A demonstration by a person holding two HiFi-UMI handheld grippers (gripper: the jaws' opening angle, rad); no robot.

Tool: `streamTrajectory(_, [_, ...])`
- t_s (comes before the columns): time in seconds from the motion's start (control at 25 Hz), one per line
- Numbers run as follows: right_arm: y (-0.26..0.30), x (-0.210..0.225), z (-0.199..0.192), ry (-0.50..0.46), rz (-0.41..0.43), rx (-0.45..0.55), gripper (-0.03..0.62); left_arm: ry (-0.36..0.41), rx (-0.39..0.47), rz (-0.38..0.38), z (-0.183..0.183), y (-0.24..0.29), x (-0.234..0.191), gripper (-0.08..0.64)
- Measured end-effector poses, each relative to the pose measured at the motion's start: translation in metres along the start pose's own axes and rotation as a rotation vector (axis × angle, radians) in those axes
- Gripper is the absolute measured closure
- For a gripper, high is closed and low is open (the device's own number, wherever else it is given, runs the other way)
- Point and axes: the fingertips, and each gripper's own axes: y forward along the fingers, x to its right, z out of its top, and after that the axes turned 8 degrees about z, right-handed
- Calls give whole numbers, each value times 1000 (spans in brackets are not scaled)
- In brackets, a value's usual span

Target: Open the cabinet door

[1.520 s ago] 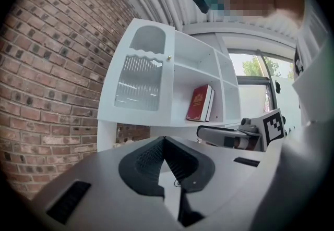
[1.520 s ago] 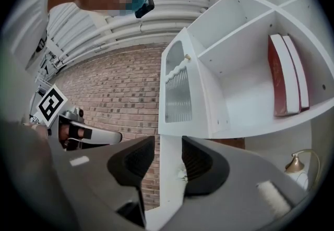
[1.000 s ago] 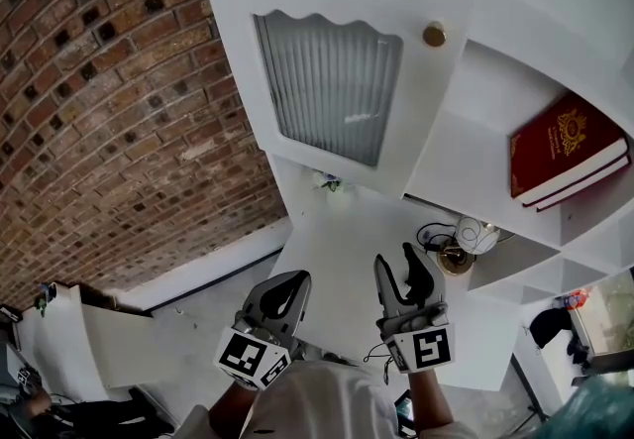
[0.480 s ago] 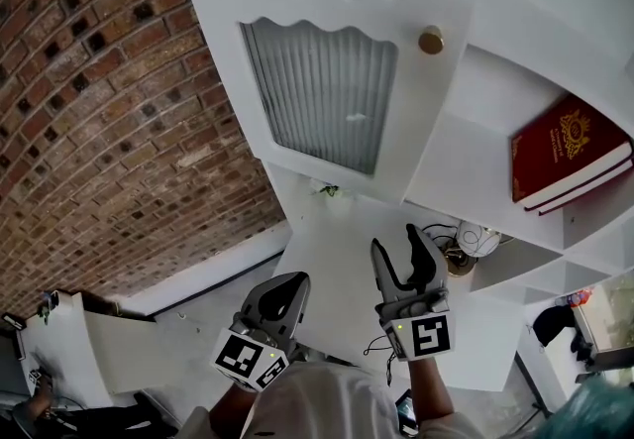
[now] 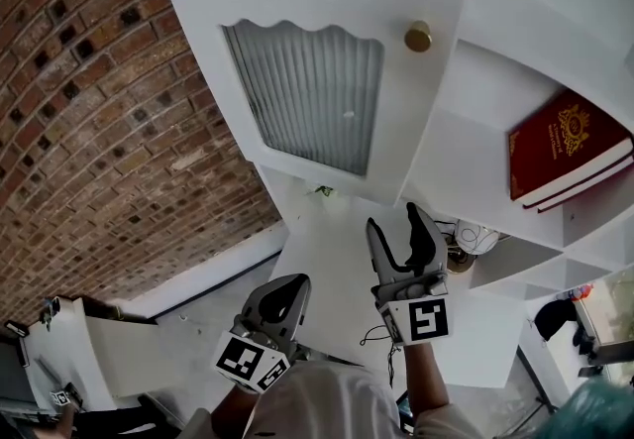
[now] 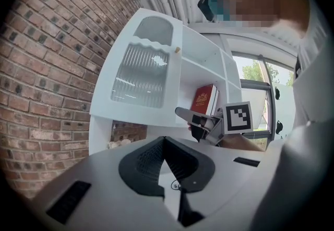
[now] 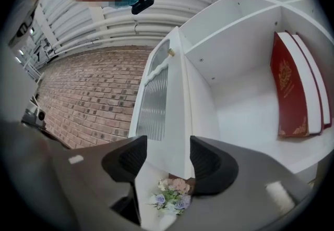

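Seemingly unopened yet: cabinet door [image 5: 297,80] shut, knob [image 5: 418,36] untouched; right gripper [image 5: 396,229] jaws just opened wide, empty; left gripper [image 5: 287,290] clenched.

In front of you the white-painted wooden cabinet door [image 5: 401,110] carries a pale grey glass pane [image 5: 307,95] ribbed in fine vertical lines under a wavy white edge, with a round brass-gold knob [image 5: 418,36]. The brick wall [image 5: 109,130] beside it is red-brown with pale mortar. The hardback book [image 5: 565,150] is deep red, gold-stamped. Your left gripper [image 5: 285,286] and right gripper [image 5: 396,227] are grey, black-padded, with black-and-white square markers
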Motion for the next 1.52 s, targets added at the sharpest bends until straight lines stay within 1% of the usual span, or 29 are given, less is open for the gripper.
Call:
streamTrajectory(0.32, [17,12,10,4,-27,20,327,-4,-9,-3,-2,4,-2,551])
streamTrajectory(0.68, [32,22,4,-18,-27,-6,305,-4,-10,0,-1,3,-4,551])
streamTrajectory(1.04, [44,32,14,-39,-53,-7,304,-7,-7,2,-1,0,-5,551])
streamTrajectory(1.32, [48,28,15,-95,-79,-36,305,-11,-6,4,-2,-6,-5,551])
streamTrajectory(1.4, [49,27,15,-89,-79,-43,305,-13,-8,1,-3,-7,-4,551])
streamTrajectory(1.52, [48,28,15,-53,-92,-30,305,-14,-9,-2,-5,-9,-1,551])
